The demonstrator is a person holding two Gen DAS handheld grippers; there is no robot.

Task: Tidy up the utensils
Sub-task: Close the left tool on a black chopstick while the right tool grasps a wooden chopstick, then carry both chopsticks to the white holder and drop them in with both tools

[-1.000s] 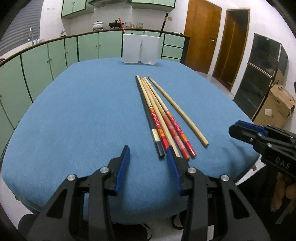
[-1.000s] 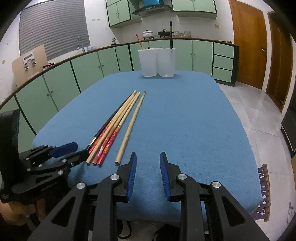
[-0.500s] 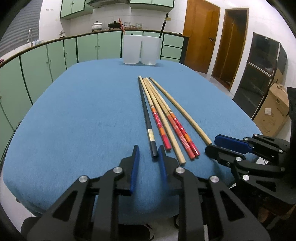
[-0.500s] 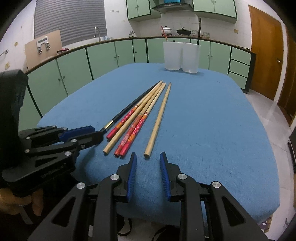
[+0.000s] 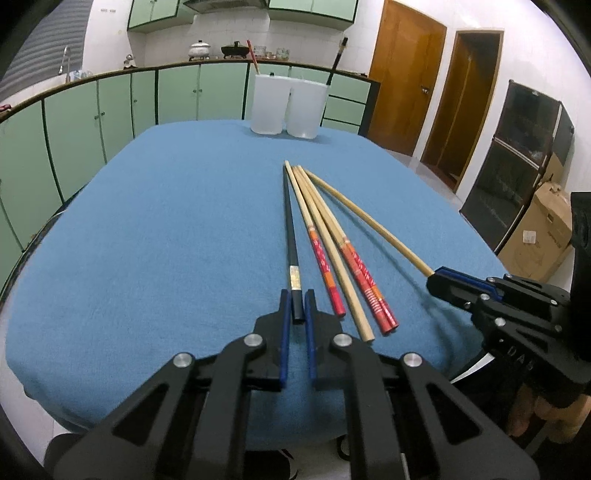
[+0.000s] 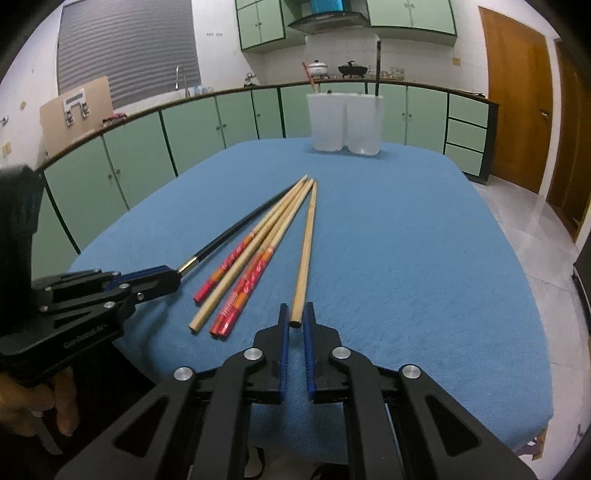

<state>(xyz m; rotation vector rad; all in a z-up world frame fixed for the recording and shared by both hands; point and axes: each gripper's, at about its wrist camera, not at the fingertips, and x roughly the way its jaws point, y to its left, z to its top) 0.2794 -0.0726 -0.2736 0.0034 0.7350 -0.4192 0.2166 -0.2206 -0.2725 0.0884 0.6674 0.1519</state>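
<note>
Left wrist: left hand-held gripper clamps the black chopstick; the right hand-held gripper is closing on the bamboo chopstick.

A home kitchen.
Green cabinets line the counter, with a sink tap, pots and a range hood.

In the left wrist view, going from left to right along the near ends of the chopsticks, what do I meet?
Black chopstick → red-ended chopstick → plain wooden chopstick → pair of red patterned chopsticks → plain wooden chopstick at the right gripper.
</note>
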